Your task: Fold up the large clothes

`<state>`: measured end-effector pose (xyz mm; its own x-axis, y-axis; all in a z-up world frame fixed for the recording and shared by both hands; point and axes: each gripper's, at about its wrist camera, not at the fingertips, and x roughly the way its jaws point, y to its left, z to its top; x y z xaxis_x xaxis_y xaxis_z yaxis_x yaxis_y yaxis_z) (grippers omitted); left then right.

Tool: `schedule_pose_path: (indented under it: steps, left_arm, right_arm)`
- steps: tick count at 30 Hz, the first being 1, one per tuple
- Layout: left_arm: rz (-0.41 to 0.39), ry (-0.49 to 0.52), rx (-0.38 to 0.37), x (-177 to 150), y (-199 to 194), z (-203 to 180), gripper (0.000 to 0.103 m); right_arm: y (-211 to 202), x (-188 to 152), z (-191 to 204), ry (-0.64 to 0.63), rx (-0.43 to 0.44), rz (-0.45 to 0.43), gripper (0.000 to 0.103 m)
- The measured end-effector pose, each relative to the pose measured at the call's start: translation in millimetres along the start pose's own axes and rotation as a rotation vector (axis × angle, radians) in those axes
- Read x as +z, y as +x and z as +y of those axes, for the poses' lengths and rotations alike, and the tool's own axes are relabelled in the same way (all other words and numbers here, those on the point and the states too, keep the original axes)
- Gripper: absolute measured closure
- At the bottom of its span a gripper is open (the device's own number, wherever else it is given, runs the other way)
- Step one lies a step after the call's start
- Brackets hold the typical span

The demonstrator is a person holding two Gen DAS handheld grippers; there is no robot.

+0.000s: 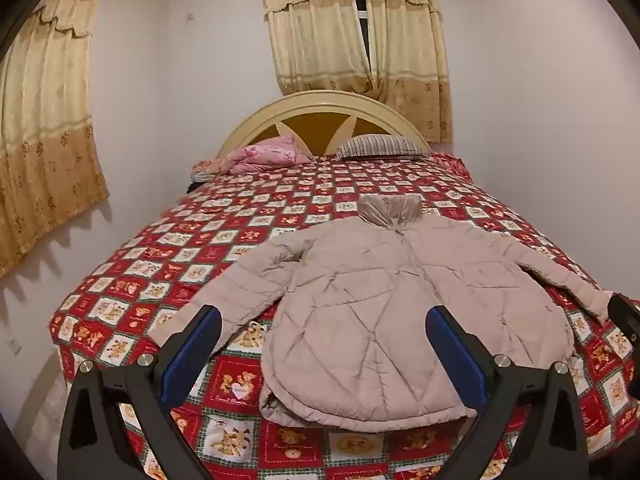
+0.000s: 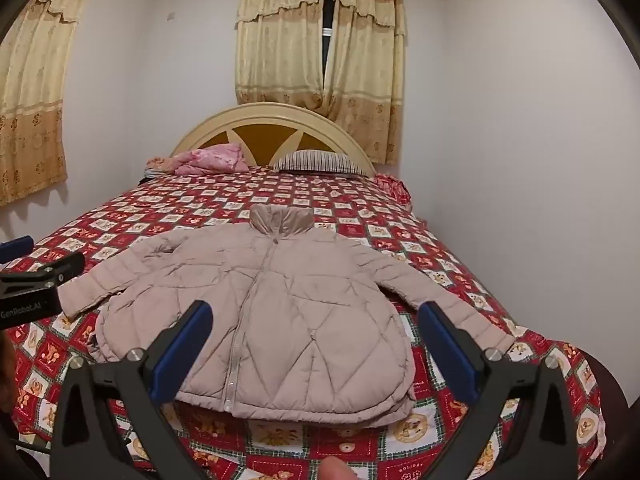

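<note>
A beige quilted puffer jacket [image 1: 384,300] lies flat and zipped on the bed, collar toward the headboard, both sleeves spread out; it also shows in the right wrist view [image 2: 272,300]. My left gripper [image 1: 324,320] is open and empty, held above the jacket's hem on its left side. My right gripper [image 2: 316,316] is open and empty, above the hem on the jacket's right side. The left gripper's body [image 2: 36,284] shows at the left edge of the right wrist view, near the left cuff.
The bed has a red patchwork bear quilt [image 1: 168,264]. A pink bundle [image 1: 264,154] and a striped pillow [image 1: 380,146] lie by the cream headboard [image 1: 320,104]. White walls stand close on both sides. Yellow curtains [image 2: 316,40] hang behind.
</note>
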<state>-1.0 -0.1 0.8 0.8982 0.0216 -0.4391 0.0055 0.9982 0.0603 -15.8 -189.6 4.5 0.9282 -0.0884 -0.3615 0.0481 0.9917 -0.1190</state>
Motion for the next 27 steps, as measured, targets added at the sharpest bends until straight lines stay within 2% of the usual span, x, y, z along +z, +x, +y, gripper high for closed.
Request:
schedule_pose_path:
  steps: [27]
  left_arm:
    - [-0.007, 0.017, 0.018, -1, 7, 7, 0.001]
  right_arm:
    - [10, -12, -6, 0.033, -0.001, 0.028, 0.000]
